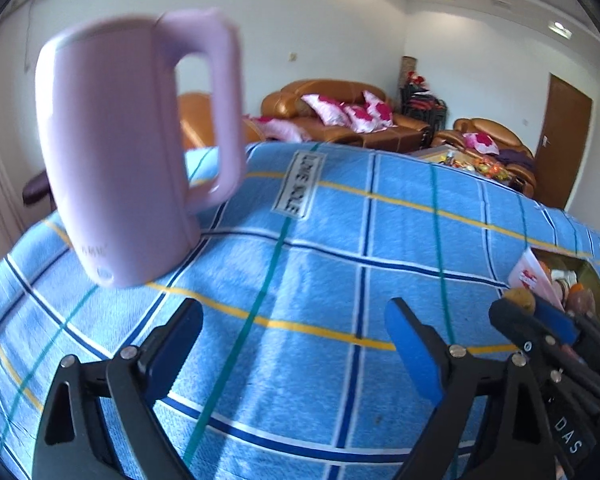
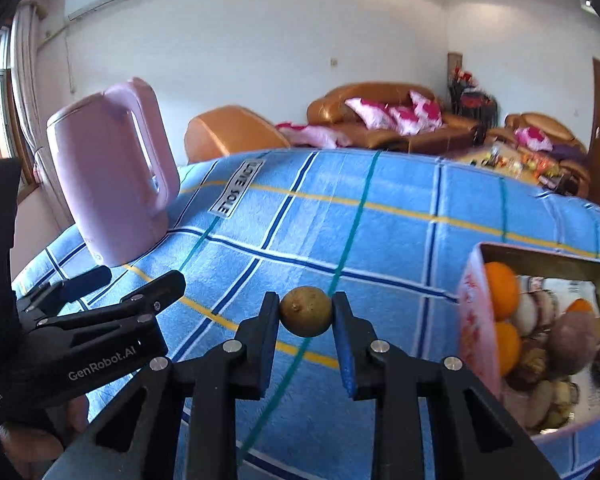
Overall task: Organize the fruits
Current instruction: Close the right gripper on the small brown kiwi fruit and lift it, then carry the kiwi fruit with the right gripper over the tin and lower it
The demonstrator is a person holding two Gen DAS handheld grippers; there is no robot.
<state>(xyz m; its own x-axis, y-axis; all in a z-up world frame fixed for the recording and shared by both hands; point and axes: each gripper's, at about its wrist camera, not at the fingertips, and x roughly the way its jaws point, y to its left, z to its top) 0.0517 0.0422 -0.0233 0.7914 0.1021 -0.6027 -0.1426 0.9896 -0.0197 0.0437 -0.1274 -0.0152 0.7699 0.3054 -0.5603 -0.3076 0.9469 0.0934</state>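
Right tool [image 2: 306,312] pinches a small brown fruit [image 2: 306,311] between its tips, left of the box [image 2: 474,304].

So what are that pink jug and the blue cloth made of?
The jug looks like matte plastic: smooth, evenly pink, with a moulded handle and no glassy shine. The cloth looks like terry towelling, fuzzy with woven stripes and a sewn label. Both are guesses from looks alone.

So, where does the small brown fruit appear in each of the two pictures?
Left wrist view: the small brown fruit is near the right edge, low, at the tip of the right claw.
Right wrist view: the fruit is in the low centre, pinched between the right claw's fingers.
Shared landmark: the pink kettle on the blue checked cloth.
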